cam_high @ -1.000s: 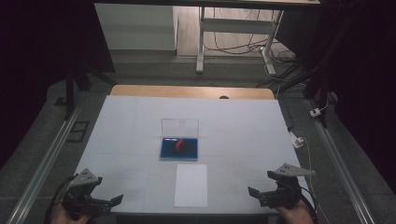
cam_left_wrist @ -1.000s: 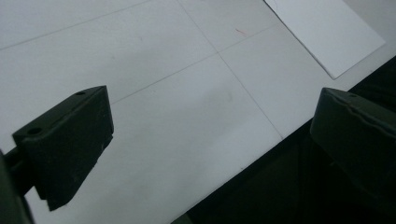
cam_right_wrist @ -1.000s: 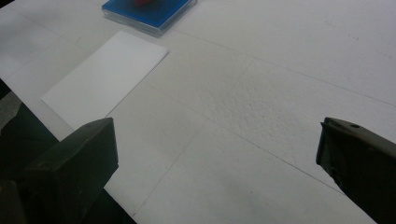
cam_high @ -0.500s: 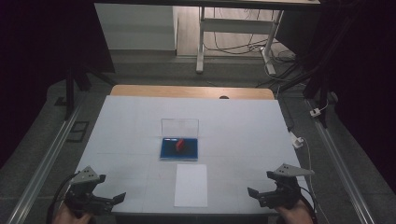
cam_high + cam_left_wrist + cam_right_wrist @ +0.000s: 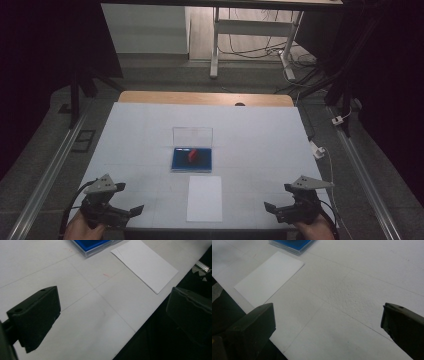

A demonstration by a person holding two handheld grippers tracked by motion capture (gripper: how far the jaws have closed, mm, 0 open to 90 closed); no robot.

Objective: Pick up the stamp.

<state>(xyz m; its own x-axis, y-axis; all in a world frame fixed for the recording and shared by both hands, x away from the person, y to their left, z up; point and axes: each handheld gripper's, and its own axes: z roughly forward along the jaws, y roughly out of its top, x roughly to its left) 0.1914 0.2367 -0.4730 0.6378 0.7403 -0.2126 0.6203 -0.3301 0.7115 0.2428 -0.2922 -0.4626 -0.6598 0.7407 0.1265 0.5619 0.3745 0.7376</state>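
An open clear case (image 5: 192,159) with a blue lining lies at the table's middle, its lid (image 5: 193,136) standing upright behind it. A small red object (image 5: 192,154) rests on the blue lining. A white sheet of paper (image 5: 205,198) lies just in front of the case. My left gripper (image 5: 127,198) is at the front left corner, open, with nothing between its jaws. My right gripper (image 5: 279,197) is at the front right, also open and holding nothing. The paper (image 5: 145,265) and a corner of the case (image 5: 92,245) lie ahead of the left gripper (image 5: 115,302). Beyond the right gripper (image 5: 329,317) are the paper (image 5: 269,277) and the case (image 5: 292,245).
The white table (image 5: 260,140) has a wooden strip (image 5: 205,98) along its far edge. A white plug and cable (image 5: 318,150) lie off the right edge. Metal rails (image 5: 47,172) run along both sides. The table's front edge (image 5: 140,325) is close to both grippers.
My left gripper has edged slightly right and forward. The right gripper, the case and the paper have not moved.
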